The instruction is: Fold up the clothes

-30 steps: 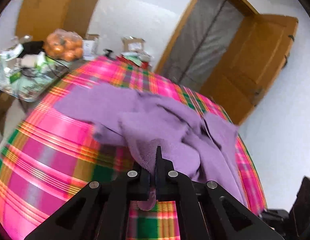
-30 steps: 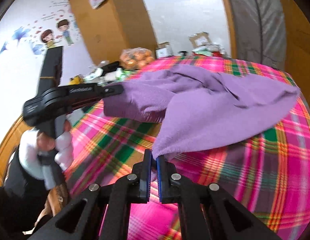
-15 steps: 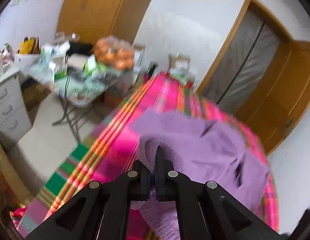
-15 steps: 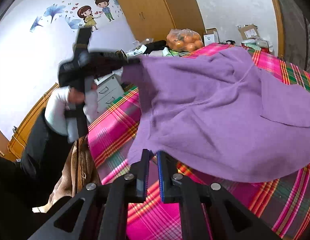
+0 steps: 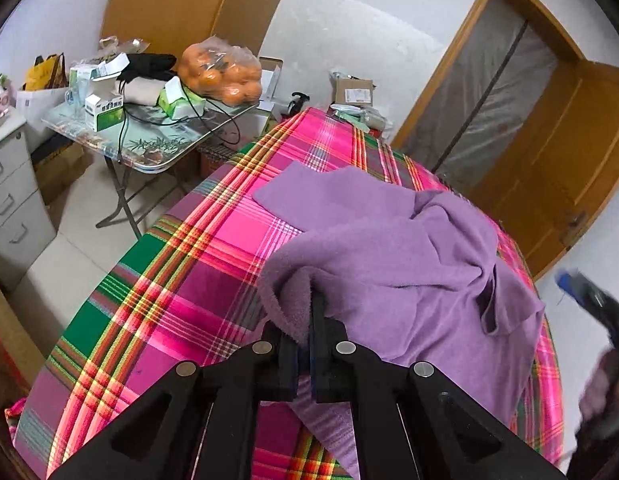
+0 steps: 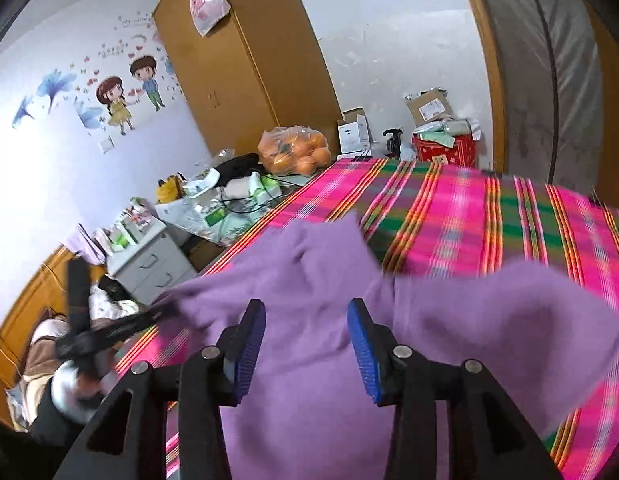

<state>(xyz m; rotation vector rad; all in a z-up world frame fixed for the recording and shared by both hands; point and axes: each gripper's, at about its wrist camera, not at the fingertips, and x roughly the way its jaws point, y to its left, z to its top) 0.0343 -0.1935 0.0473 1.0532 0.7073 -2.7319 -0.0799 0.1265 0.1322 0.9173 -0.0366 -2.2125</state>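
We see a purple garment (image 5: 397, 264) lying rumpled on a surface covered by a pink, green and yellow plaid cloth (image 5: 197, 264). Our left hand-held gripper (image 5: 305, 320) pinches a fold of its near edge; the right hand-held gripper (image 6: 305, 344) stands wide above it. Beside the surface a cluttered folding bench (image 5: 149, 140) carries a bag of oranges (image 5: 221, 76); a wooden wardrobe (image 6: 245, 56) and door (image 5: 557, 168) line the walls.

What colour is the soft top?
Purple garment, seen best from the left wrist view.
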